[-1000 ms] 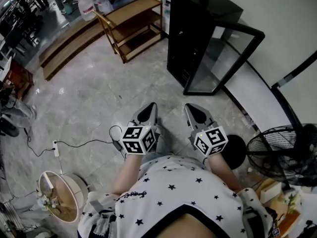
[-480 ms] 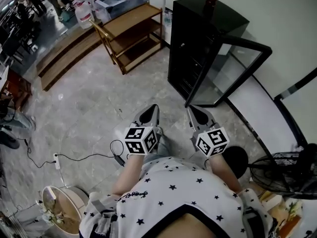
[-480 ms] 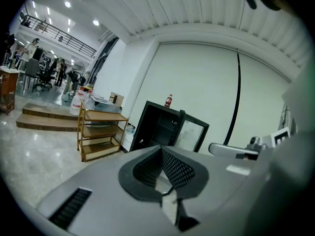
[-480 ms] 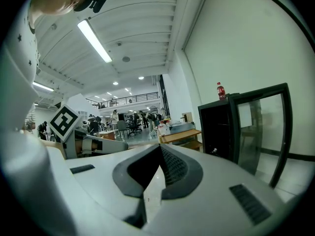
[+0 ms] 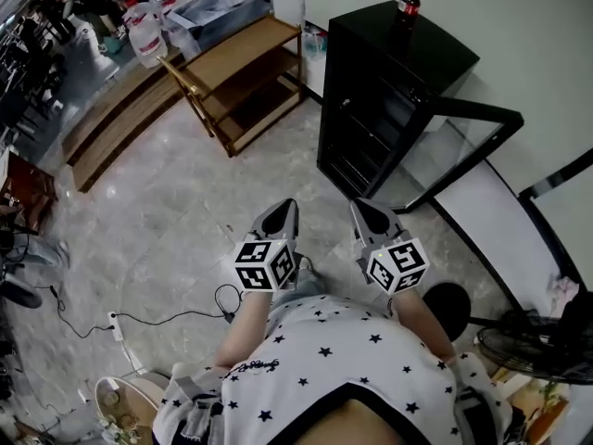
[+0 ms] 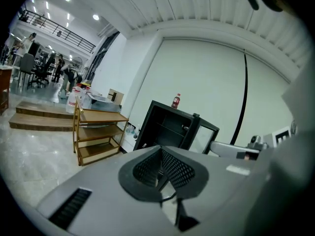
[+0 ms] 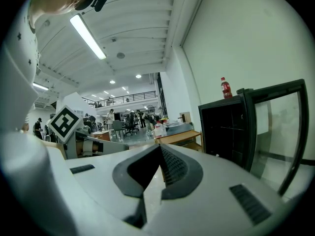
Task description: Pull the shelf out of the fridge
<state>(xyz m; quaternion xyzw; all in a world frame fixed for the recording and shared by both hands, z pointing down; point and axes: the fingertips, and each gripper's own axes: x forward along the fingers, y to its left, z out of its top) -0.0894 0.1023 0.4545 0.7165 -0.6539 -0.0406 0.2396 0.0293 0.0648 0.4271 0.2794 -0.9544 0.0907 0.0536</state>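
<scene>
Two shut claws [image 5: 287,205] [image 5: 358,205], fridge [image 5: 375,109] nearer now

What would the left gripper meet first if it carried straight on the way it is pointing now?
Most likely the open black fridge: in the left gripper view it stands directly beyond the left gripper, with only floor between. Depth is unclear, so it may reach the lower front edge first.

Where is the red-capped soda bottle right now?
In the head view the bottle stands at upper right, on top of the black fridge near the wall, with the wooden rack off to its left.
</scene>
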